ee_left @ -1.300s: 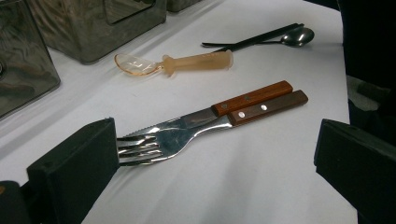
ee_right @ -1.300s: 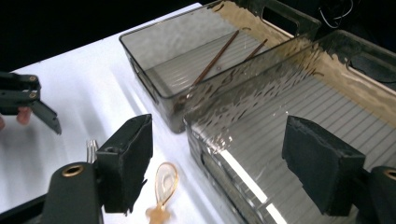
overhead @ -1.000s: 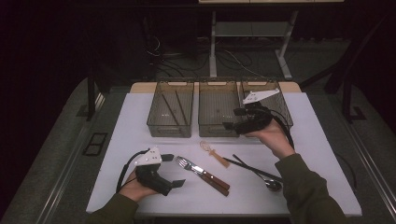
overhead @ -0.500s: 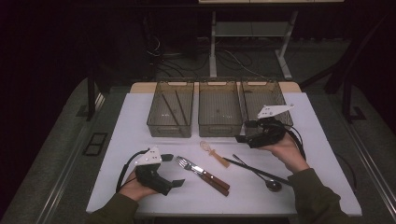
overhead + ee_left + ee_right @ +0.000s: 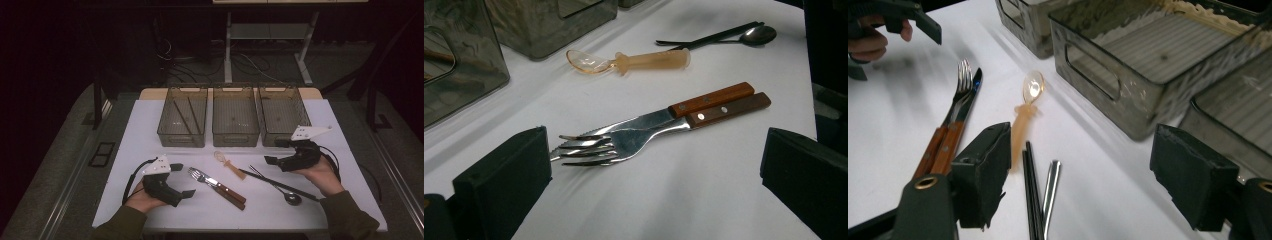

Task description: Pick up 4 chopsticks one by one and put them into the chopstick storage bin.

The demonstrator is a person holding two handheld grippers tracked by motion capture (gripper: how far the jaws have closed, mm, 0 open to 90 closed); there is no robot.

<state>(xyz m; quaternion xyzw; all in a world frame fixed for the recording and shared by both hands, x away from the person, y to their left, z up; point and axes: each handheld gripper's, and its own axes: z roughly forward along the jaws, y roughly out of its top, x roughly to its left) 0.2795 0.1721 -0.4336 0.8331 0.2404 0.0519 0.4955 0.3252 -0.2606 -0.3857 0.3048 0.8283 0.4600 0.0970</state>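
Right gripper [image 5: 270, 152]: it hovered over the counter [image 5: 150, 135] just in front of the right-hand bin [image 5: 282, 116], fingers [image 5: 983, 175] spread wide with nothing between them.
Left gripper [image 5: 183, 180]: it sat low at the near left of the counter, fingers [image 5: 504, 180] wide apart and empty, pointing at the cutlery.
Cutlery: the fork [image 5: 594, 145] and the wooden-handled knife [image 5: 719, 102] lay side by side, touching, in the middle of the counter; the amber spoon [image 5: 229, 163] lay just beyond them, clear of both.
Dark pieces: the black chopsticks [image 5: 280, 183] and the dark spoon [image 5: 291, 198] lay crossed just below the right gripper.
Open room: bare white counter ran between the bins and the cutlery, and along the near edge.
Bins: three clear bins stood in a row along the far edge, walls almost touching; the left bin [image 5: 183, 117] held two thin sticks.
High view: it gave both hands and all three bins at once.
Right gripper view: it showed the amber spoon's bowl near the middle bin [image 5: 1108, 65], and the left gripper far off.
Left gripper view: it showed the fork tines resting over the knife blade.
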